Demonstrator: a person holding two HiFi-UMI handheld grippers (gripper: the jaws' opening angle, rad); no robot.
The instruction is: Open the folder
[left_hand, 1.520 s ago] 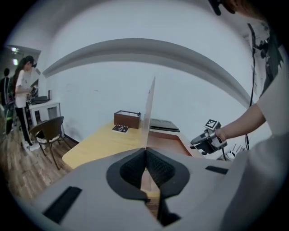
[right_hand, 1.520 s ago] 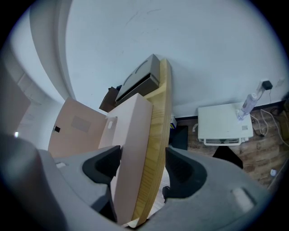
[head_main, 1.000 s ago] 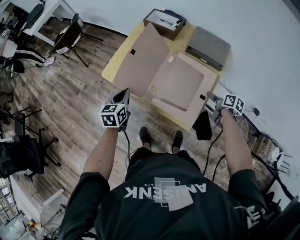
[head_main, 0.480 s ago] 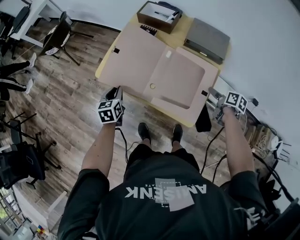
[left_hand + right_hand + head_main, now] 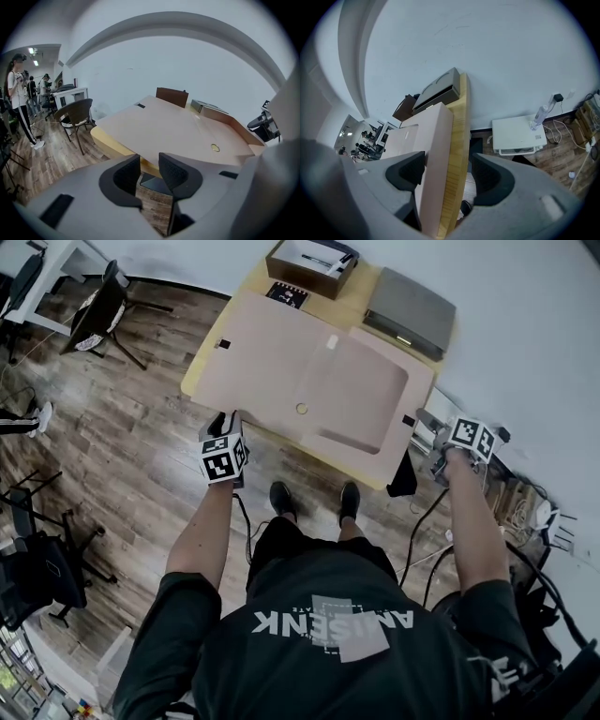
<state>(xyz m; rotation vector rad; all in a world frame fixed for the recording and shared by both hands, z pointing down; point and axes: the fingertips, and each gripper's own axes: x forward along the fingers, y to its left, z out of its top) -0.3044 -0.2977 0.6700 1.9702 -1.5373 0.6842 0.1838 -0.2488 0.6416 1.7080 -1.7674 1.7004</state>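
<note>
The beige folder [image 5: 309, 381] lies spread open and flat on the yellow table [image 5: 192, 382], with its inner pocket and a round snap facing up. My left gripper [image 5: 228, 421] hangs just off the table's near left edge. Its jaws have just been opening and nothing is between them [image 5: 149, 161]; the folder [image 5: 173, 129] lies ahead of it. My right gripper [image 5: 427, 437] sits at the folder's right edge. In the right gripper view its jaws [image 5: 447, 168] stand apart around the folder's edge [image 5: 433, 140] and the table's rim [image 5: 457, 140], the right pad apart from the rim.
A brown open box [image 5: 309, 261], a black marker card [image 5: 286, 294] and a grey flat device [image 5: 410, 310] sit at the table's far side. A chair [image 5: 98, 310] stands left. A white appliance [image 5: 520, 133] and cables [image 5: 525, 512] are on the floor at right. People [image 5: 18, 89] stand far left.
The folder's left flap went from raised to lying flat on the table. My left gripper sank and its jaws opened, letting the flap go. The right gripper stayed put.
</note>
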